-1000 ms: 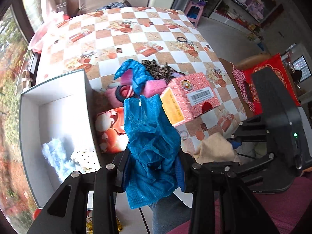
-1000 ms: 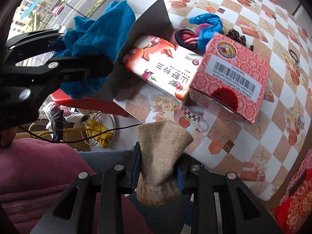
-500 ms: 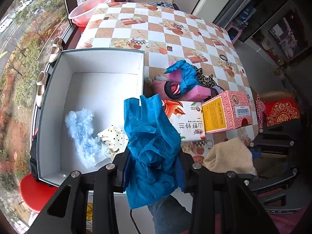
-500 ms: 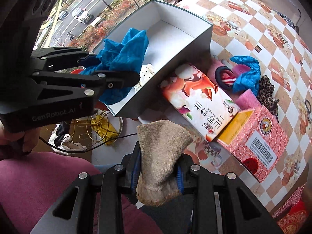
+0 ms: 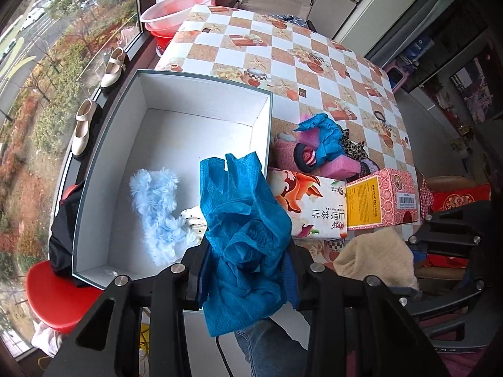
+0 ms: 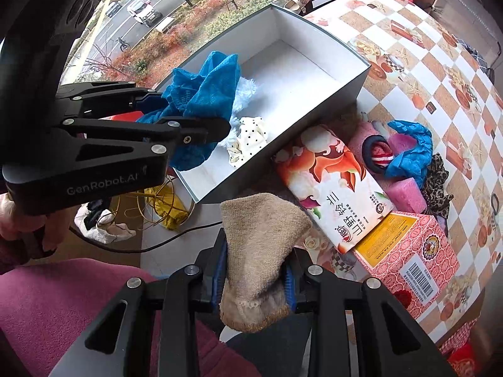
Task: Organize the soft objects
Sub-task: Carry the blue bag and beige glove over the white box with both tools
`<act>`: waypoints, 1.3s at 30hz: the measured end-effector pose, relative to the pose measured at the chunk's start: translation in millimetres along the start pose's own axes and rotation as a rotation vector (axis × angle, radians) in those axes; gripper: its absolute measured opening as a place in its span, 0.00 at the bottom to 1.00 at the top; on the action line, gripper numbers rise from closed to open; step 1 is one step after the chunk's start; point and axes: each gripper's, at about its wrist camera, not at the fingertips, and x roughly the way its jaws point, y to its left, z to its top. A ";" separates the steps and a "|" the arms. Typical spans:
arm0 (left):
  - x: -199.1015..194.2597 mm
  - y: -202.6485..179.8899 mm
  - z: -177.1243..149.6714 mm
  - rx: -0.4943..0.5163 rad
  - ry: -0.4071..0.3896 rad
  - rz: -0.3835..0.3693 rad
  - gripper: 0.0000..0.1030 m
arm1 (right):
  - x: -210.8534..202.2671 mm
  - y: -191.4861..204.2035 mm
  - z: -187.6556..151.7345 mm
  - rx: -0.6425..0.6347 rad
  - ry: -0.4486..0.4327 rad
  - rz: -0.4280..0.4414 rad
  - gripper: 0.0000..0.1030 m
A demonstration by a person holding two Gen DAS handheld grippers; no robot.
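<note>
My left gripper is shut on a crumpled blue mesh cloth and holds it above the near corner of the white open box; the cloth shows over the box in the right wrist view too. The box holds a fluffy light-blue piece and a white dotted cloth. My right gripper is shut on a beige sock, held off the table's near edge, right of the box.
A tissue pack and a pink carton lie right of the box. Behind them is a pile of soft things: blue cloth, pink sponge, dark sock roll, leopard scrunchie. A red stool stands below left.
My left gripper has swung left with the blue cloth, from over the tissue pack to over the box's near corner. The right gripper keeps the sock and has followed slightly left.
</note>
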 end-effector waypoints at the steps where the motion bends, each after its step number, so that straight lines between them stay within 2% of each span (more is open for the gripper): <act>1: -1.1 3.1 -0.2 -0.010 -0.005 0.003 0.40 | -0.7 0.5 2.1 -0.003 -0.003 0.000 0.31; 16: -9.7 45.1 -3.8 -0.125 -0.052 0.043 0.40 | 0.2 17.8 29.6 -0.067 -0.006 -0.017 0.31; 26: -7.0 53.9 -6.7 -0.160 -0.055 0.044 0.40 | 3.6 23.3 43.7 -0.083 -0.008 -0.021 0.31; 39: 9.5 79.0 -3.1 -0.249 -0.041 0.116 0.41 | 11.8 17.9 86.1 -0.031 -0.051 -0.013 0.31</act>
